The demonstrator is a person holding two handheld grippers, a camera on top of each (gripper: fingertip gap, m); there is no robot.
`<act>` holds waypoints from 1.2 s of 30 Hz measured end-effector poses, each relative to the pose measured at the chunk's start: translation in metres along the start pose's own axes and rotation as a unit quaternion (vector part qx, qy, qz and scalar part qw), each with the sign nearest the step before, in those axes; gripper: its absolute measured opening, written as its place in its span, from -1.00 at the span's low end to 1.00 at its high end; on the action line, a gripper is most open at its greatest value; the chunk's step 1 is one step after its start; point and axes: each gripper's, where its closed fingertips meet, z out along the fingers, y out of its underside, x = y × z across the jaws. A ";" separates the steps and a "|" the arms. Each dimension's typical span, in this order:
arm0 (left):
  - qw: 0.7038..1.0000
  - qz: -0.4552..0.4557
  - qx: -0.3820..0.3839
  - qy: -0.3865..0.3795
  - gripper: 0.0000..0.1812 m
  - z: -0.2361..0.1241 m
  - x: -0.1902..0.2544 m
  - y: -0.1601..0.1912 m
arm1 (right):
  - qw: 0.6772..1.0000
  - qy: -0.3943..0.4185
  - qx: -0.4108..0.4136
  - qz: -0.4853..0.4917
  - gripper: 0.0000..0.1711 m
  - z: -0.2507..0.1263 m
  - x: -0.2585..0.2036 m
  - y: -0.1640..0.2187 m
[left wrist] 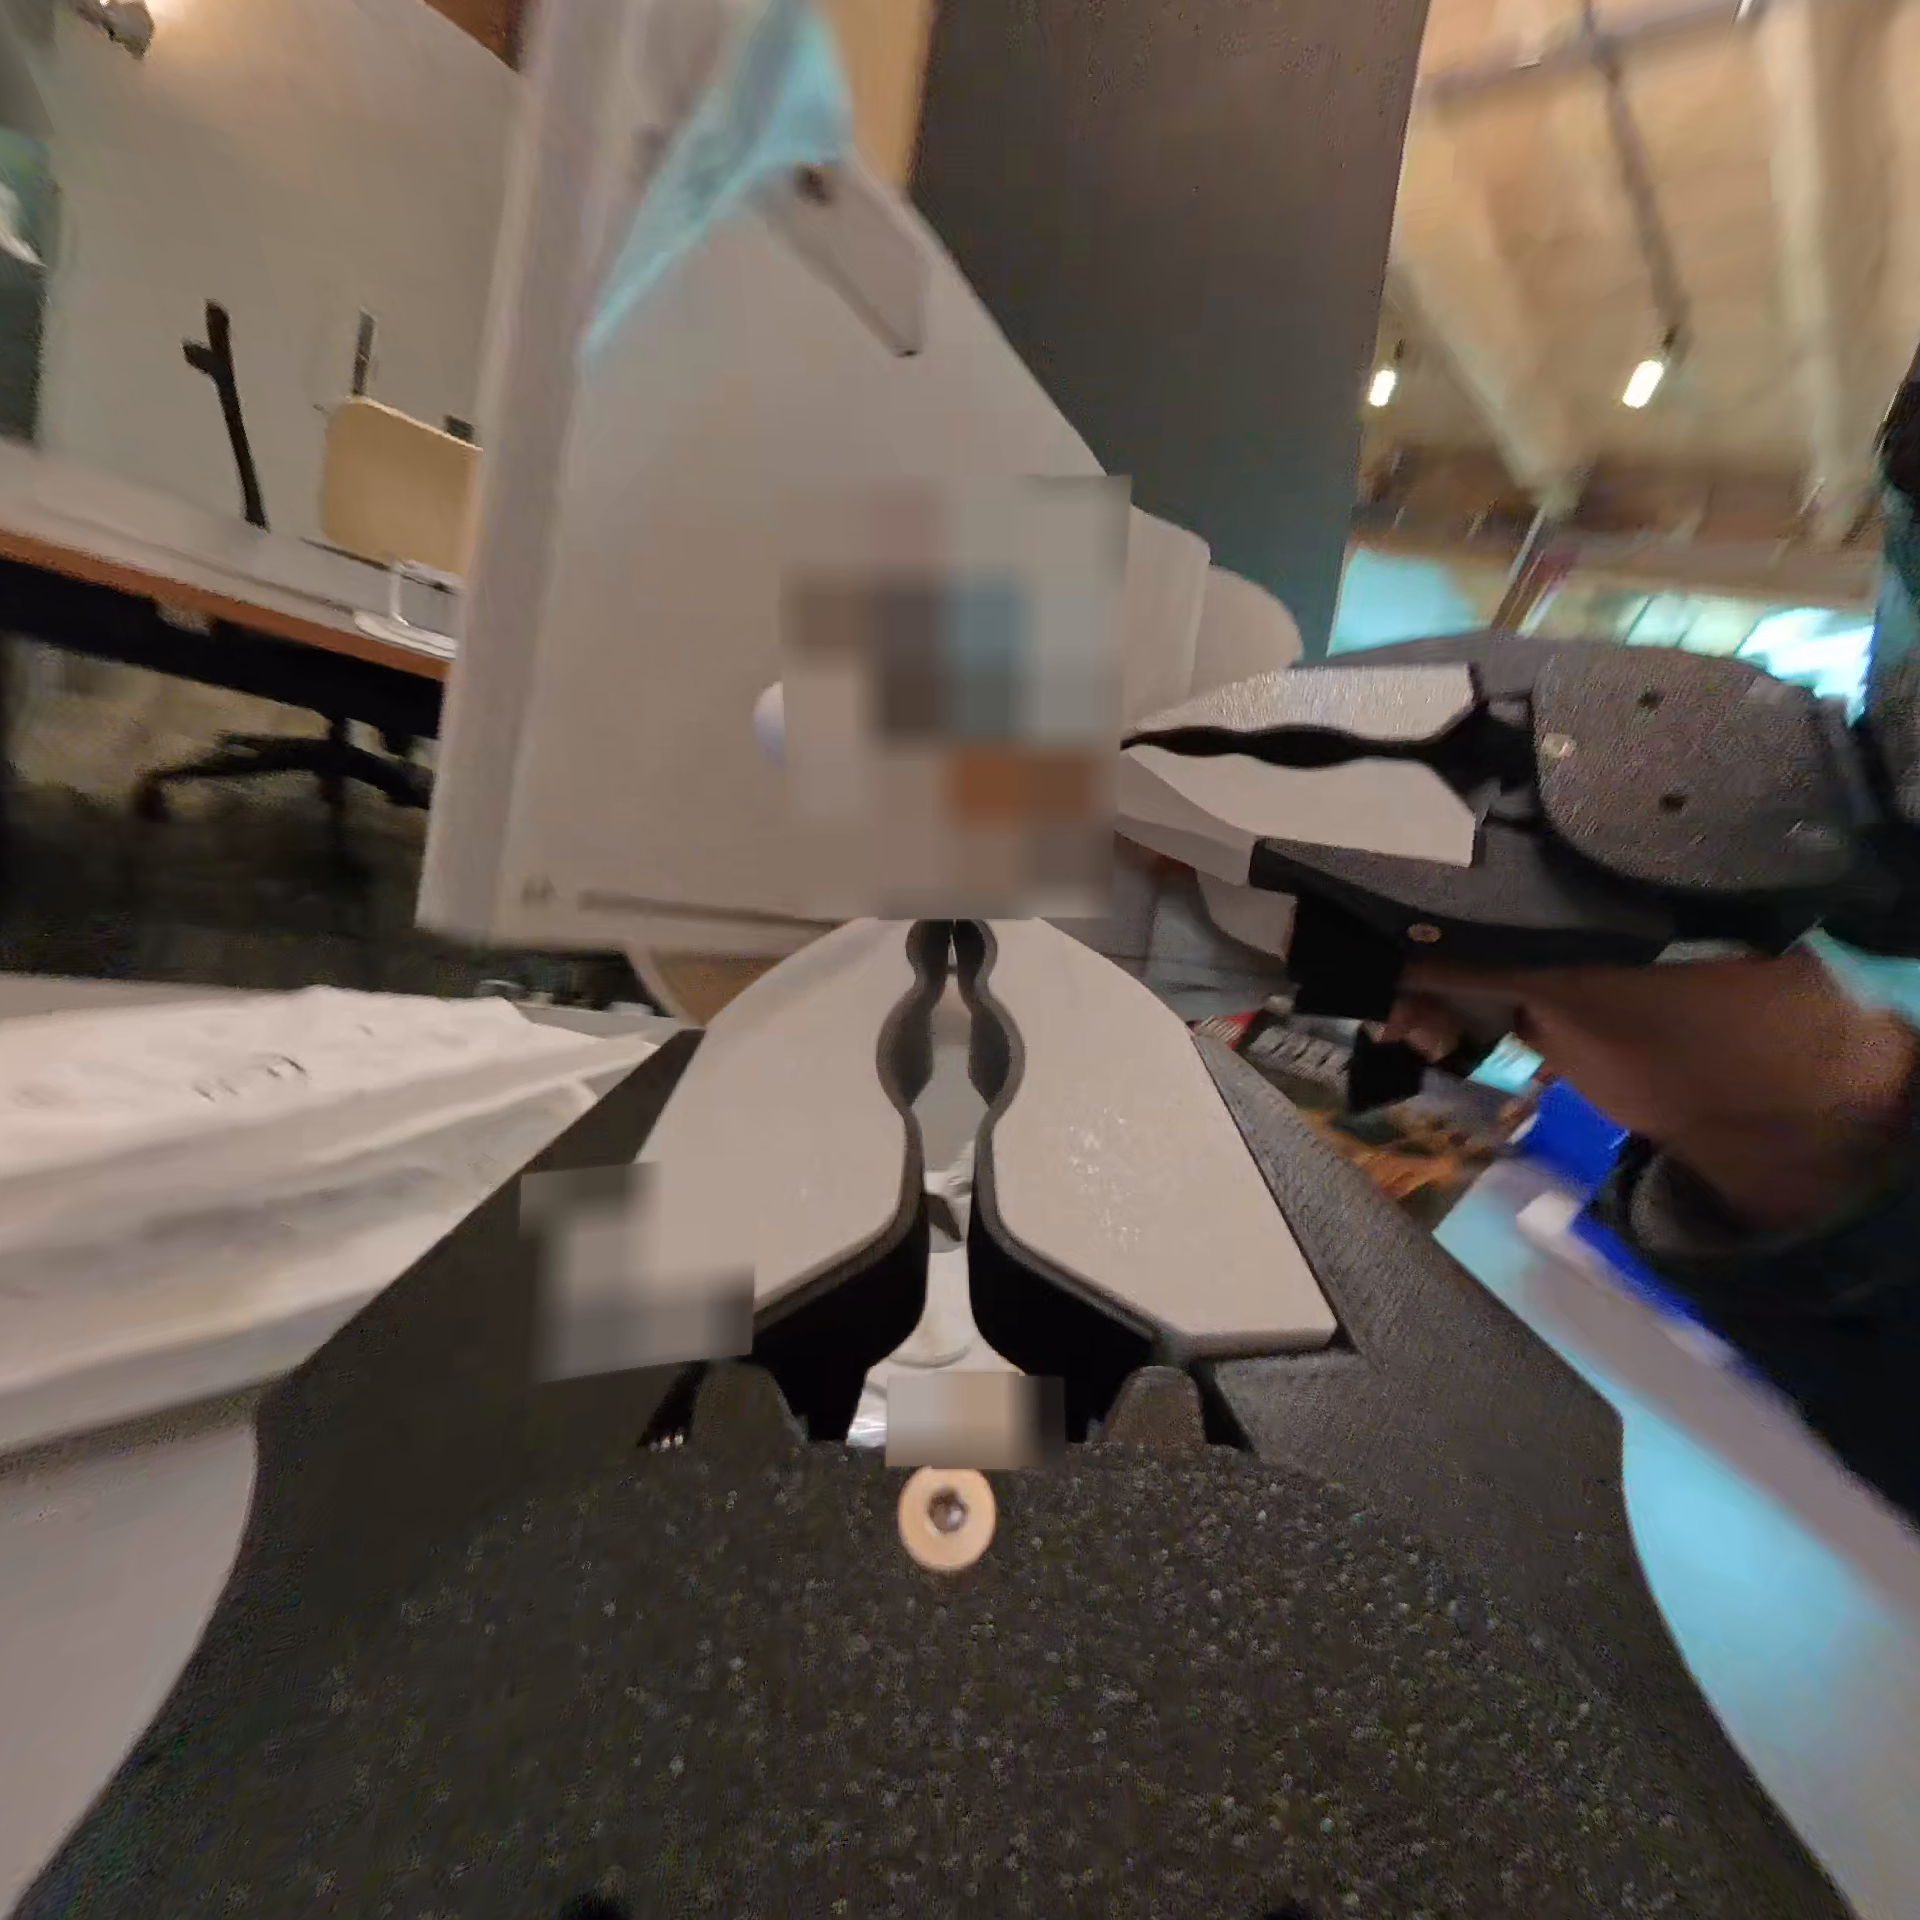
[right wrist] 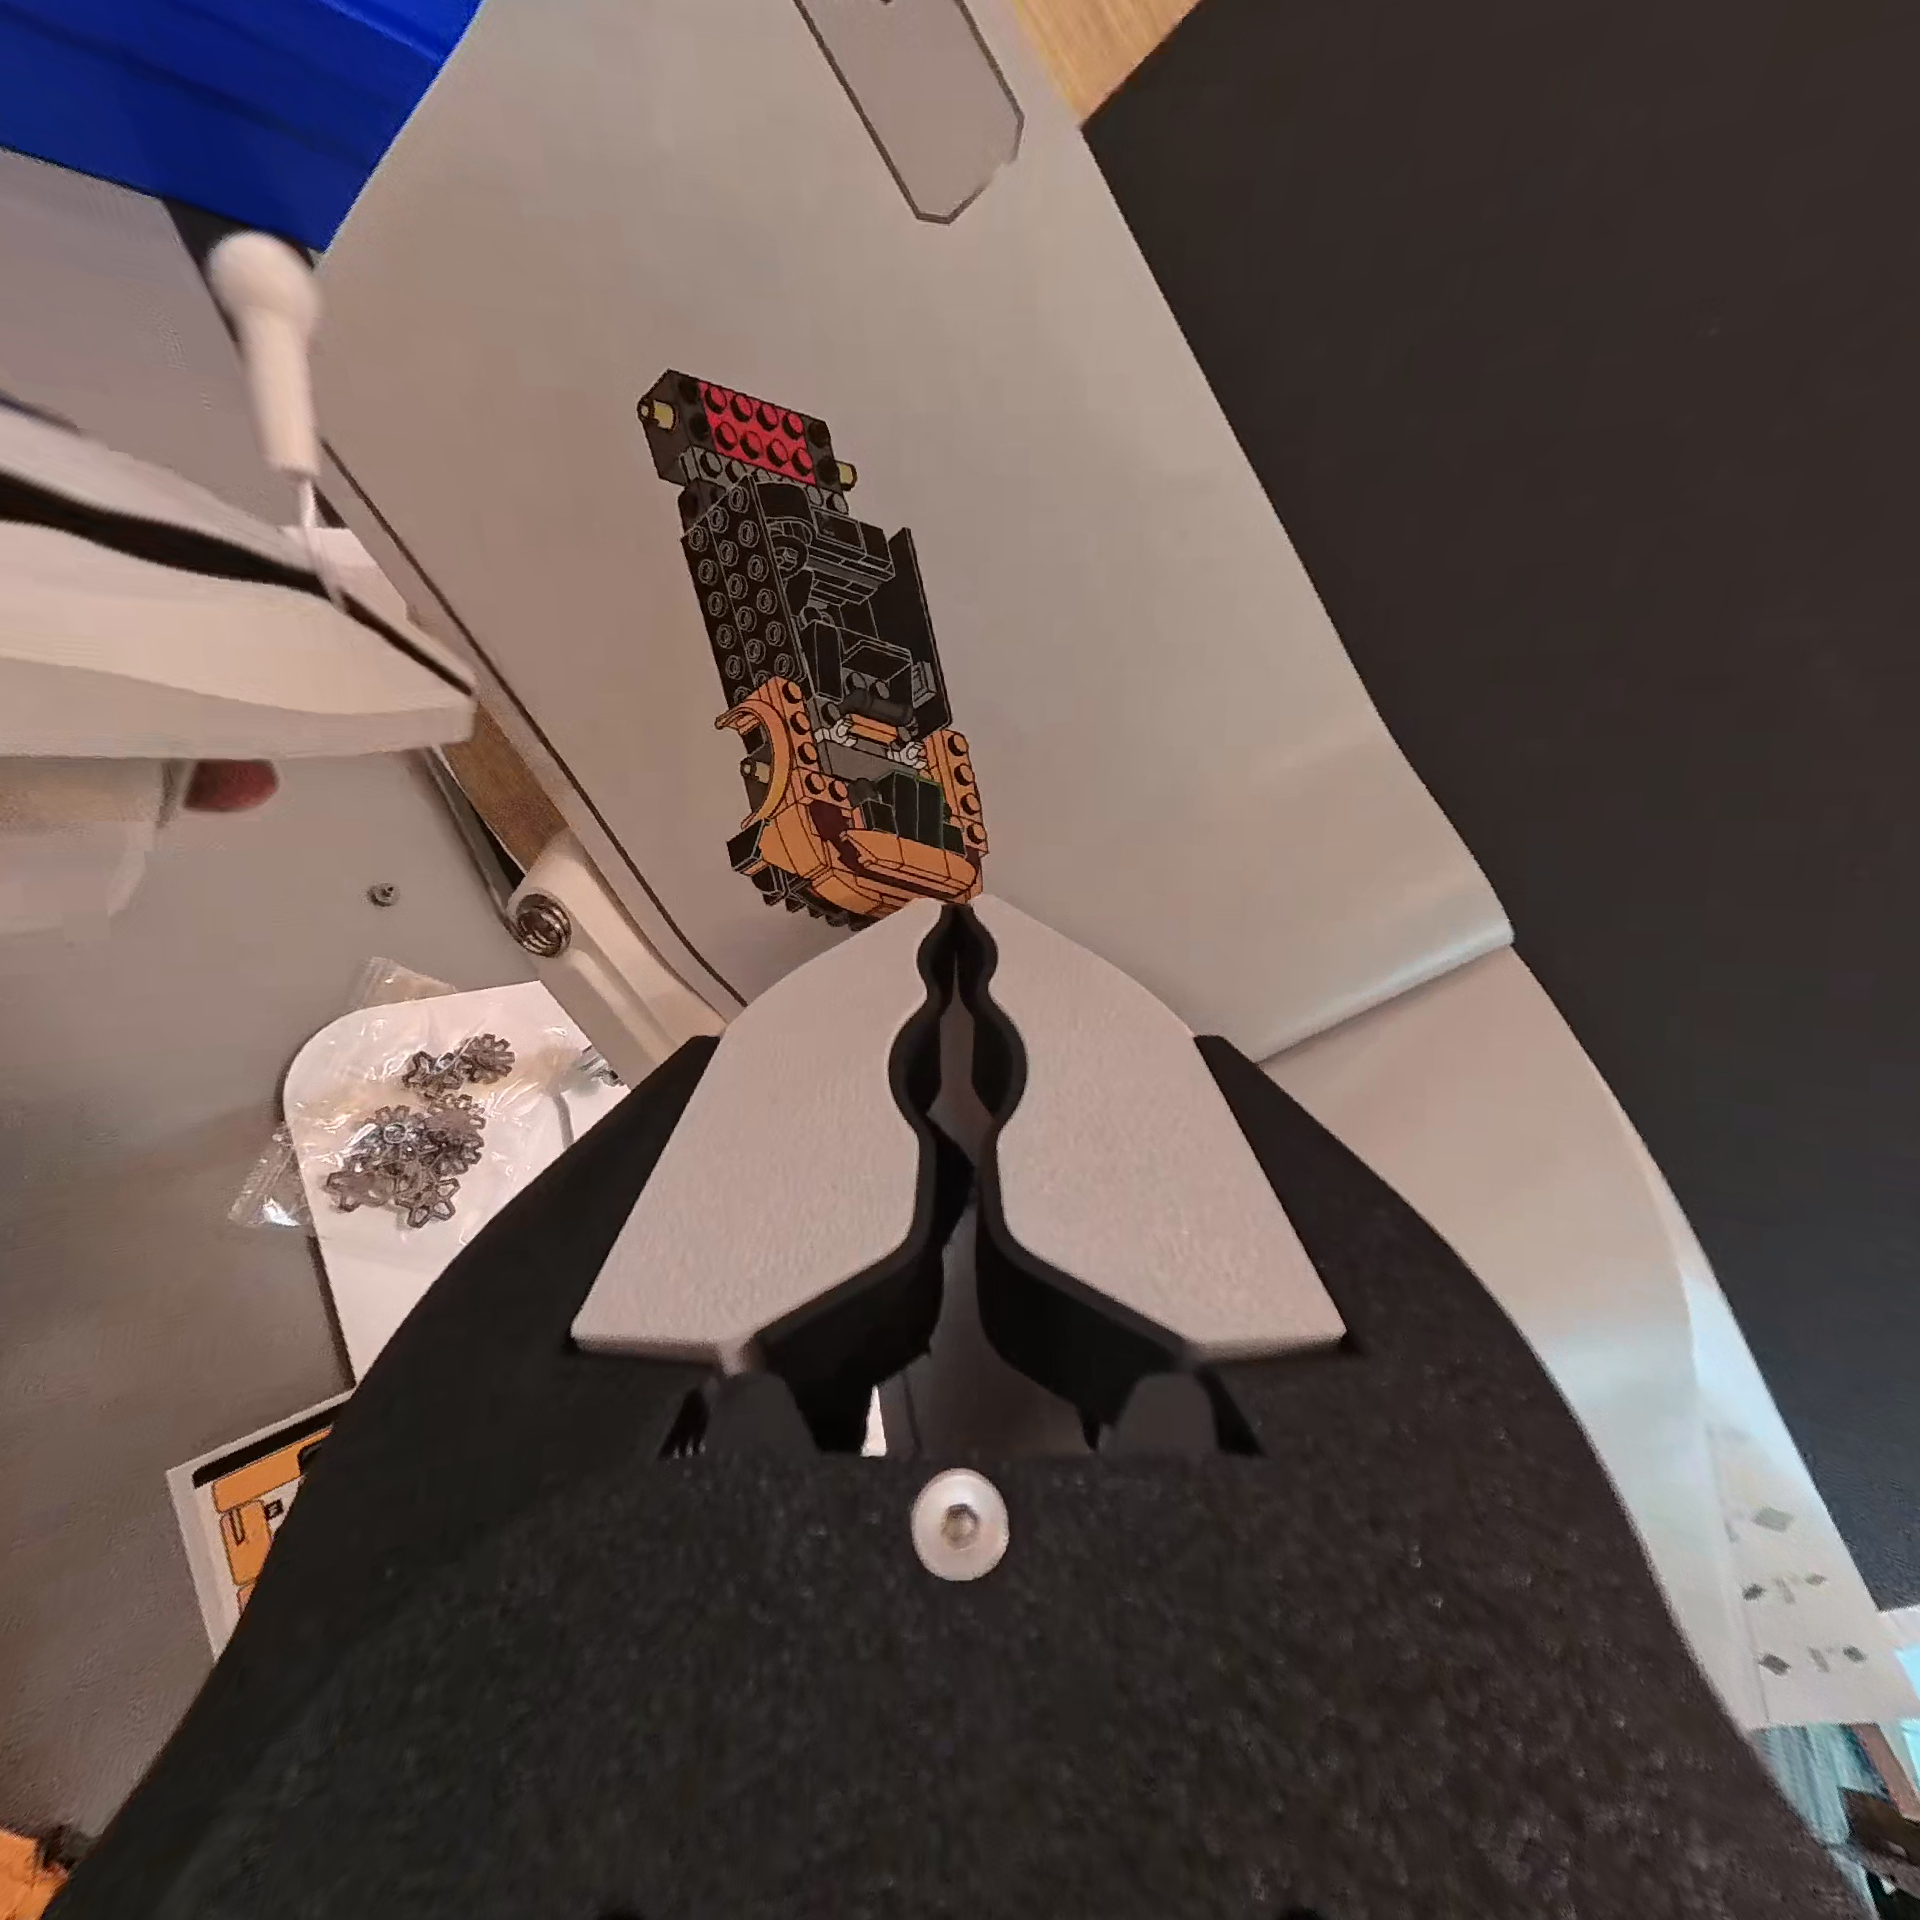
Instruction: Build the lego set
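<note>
Up close: left gripper (left wrist: 951, 935) pinching lower edge of instruction booklet (left wrist: 644, 623); right gripper (right wrist: 956, 914) clamped on same page; bagged grey parts (right wrist: 416, 1132) on surface.

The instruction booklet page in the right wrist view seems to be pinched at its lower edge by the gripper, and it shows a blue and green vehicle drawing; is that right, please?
Not quite: the colours are wrong. In the right wrist view, the drawing on the instruction booklet page shows a black and orange vehicle with a red plate at the top. The right gripper does appear shut on the page's lower edge.
</note>
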 end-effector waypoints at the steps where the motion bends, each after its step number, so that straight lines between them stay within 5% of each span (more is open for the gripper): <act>1: 0.999 0.040 -0.020 -0.003 -0.98 0.004 0.002 -0.002 | 1.000 0.000 0.001 0.001 -1.00 0.000 0.000 0.000; 13: 0.910 0.357 -0.205 0.051 -0.99 0.048 0.029 0.015 | 0.998 -0.033 0.018 0.057 -1.00 0.000 -0.001 -0.002; 30: 0.848 0.451 -0.269 0.066 -0.96 0.054 0.034 0.033 | 0.996 -0.008 -0.003 0.084 -1.00 -0.030 0.010 0.036; 36: 0.863 0.419 -0.278 0.047 -0.97 0.050 0.033 0.030 | 0.994 -0.011 0.007 0.112 -1.00 -0.032 0.002 0.041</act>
